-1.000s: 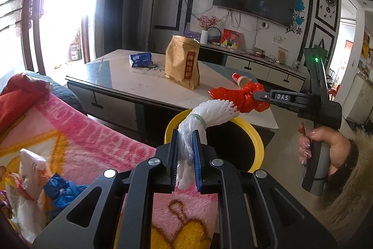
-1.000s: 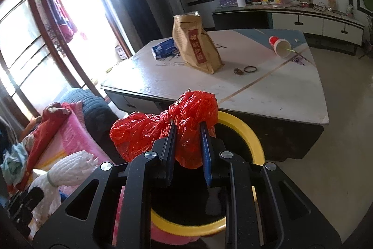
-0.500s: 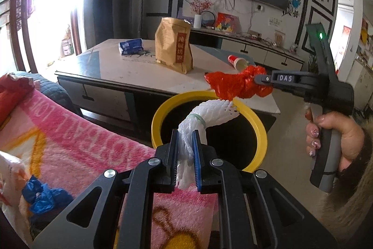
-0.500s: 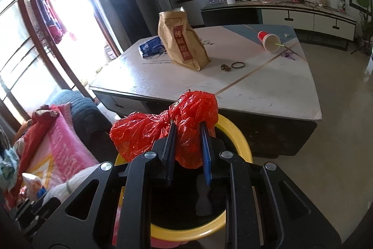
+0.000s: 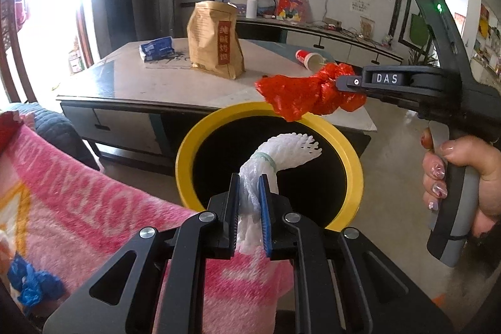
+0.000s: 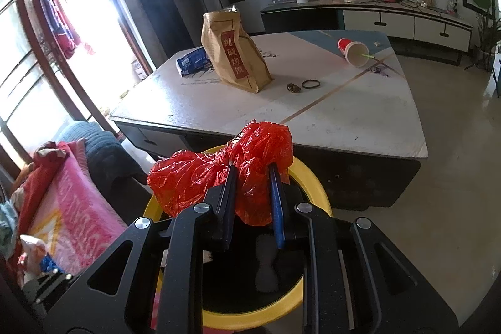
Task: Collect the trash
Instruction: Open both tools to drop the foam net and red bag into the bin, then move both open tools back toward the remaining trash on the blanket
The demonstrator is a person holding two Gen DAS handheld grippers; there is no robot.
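Left gripper [image 5: 249, 193], jaws opening, pinches white foam fruit net [image 5: 281, 152]; right gripper [image 6: 252, 193] clamps crumpled red plastic bag [image 6: 219, 177]; released off-centre, either could catch the yellow-rimmed black bin [image 5: 194, 146] and fall outside

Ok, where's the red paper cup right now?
The red paper cup lies tipped on its side on the far right part of the table, right of the brown paper bag in the right wrist view.

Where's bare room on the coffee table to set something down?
Free: the near half of the coffee table, front of the brown paper bag and toward the near right corner. Crowded: far side, with blue packet, red cup, hair tie.
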